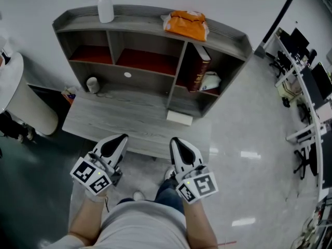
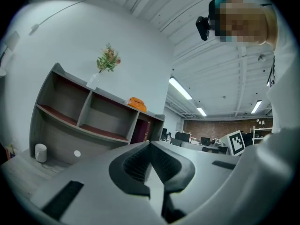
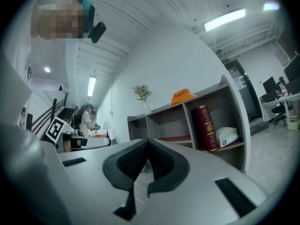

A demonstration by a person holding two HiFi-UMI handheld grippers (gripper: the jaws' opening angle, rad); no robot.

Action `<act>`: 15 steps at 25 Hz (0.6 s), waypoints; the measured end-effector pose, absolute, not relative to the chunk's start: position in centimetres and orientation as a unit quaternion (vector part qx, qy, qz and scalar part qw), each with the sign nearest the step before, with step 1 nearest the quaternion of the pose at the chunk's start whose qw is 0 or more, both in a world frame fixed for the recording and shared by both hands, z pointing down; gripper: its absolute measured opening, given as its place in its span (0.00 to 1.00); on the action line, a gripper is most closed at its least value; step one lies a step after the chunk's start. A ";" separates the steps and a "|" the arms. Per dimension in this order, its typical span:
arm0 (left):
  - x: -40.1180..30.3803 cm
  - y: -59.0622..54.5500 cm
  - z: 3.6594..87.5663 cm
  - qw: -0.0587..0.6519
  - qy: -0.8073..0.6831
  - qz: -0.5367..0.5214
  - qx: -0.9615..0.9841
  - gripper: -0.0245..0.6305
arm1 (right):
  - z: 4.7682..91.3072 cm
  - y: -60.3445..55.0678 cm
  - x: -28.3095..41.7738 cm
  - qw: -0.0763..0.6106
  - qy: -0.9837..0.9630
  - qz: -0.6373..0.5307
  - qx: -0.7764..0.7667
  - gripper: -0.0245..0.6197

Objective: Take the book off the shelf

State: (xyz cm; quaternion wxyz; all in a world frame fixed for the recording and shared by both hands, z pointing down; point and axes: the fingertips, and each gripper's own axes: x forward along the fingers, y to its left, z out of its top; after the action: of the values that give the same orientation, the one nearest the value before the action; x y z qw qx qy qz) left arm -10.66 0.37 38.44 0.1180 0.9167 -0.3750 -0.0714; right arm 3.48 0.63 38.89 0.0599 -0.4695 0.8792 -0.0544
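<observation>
The left gripper (image 1: 116, 141) and the right gripper (image 1: 179, 144) are both held with jaws pressed together on nothing, near the front edge of the desk (image 1: 104, 123). The reach is judged not yet begun. The dark red book (image 1: 199, 69) is seen leaning in the right compartment of the shelf (image 1: 140, 14), with a white cap (image 1: 211, 80) just beside it. Opened jaws would be needed around its spine, and the cap and the white box (image 1: 179, 118) below should be avoided.

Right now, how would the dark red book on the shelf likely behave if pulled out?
The book looks thick and hardbound: probably stiff and heavy. It leans in the right compartment of the shelf, so it may topple sideways.
</observation>
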 end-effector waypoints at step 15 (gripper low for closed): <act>-2.8 -11.5 39.0 0.123 -0.423 -0.055 0.896 0.06 | 39.2 -13.0 11.8 0.065 0.889 -0.068 -0.448 0.07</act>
State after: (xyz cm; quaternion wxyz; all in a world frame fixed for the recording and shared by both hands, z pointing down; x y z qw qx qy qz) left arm -2.76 -11.46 38.96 0.1225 0.8963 -0.4226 -0.0546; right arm 11.76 -13.04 39.22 0.0646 -0.4480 0.8891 -0.0678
